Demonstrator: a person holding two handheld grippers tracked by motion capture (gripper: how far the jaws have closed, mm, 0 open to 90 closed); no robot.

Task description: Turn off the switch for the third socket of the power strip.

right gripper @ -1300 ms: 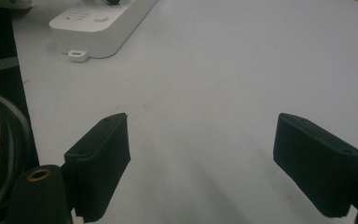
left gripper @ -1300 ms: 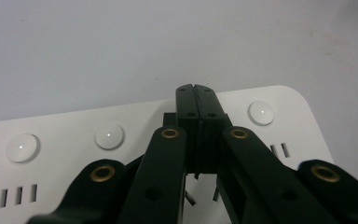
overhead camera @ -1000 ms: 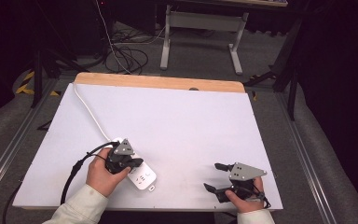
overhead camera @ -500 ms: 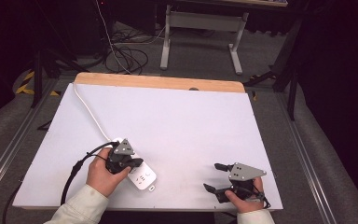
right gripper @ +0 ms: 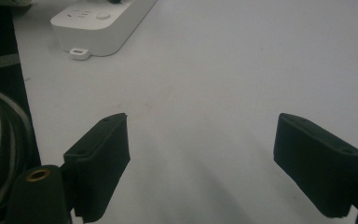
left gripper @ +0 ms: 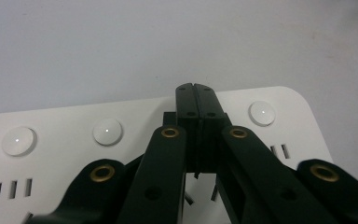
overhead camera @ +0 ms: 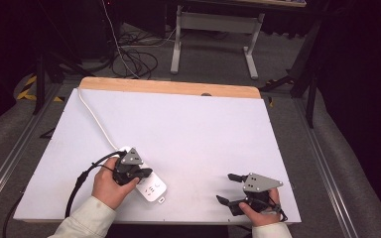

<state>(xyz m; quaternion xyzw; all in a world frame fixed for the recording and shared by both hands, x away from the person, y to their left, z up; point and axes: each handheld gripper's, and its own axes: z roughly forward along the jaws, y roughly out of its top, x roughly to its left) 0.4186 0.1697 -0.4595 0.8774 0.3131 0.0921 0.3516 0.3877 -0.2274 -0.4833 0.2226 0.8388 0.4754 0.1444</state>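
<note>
Lying near the front left of the white table [overhead camera: 193,129], the power strip [overhead camera: 151,187] sits slantwise, its white cord [overhead camera: 95,118] running away toward the far left corner by the wooden strip [overhead camera: 168,88] along the back edge. The left gripper [overhead camera: 146,172] is right over the strip, held from the near side by the left hand [overhead camera: 108,182], with its black cable [overhead camera: 82,176] looping off to the left. Its jaws are pressed together with nothing between them; in the left gripper view the joined tips [left gripper: 196,91] stand above the strip's top face [left gripper: 65,154], with round white buttons [left gripper: 107,131] to either side and socket slots [left gripper: 13,189] lower down. Whether the tips actually touch the strip I cannot tell.

Well apart from it, over bare table near the front right, the right gripper [overhead camera: 229,187] is held by the right hand [overhead camera: 260,213], a grey plate [overhead camera: 260,181] on top. Its jaws stand wide apart and hold nothing; in the right gripper view only white tabletop lies between the two black pads [right gripper: 103,154], and the strip's near end [right gripper: 98,28], with a small tab at its base, shows farther off at the upper left.

Beyond the table are grey floor, tangled dark cables [overhead camera: 134,59] and a metal stand [overhead camera: 213,29].
</note>
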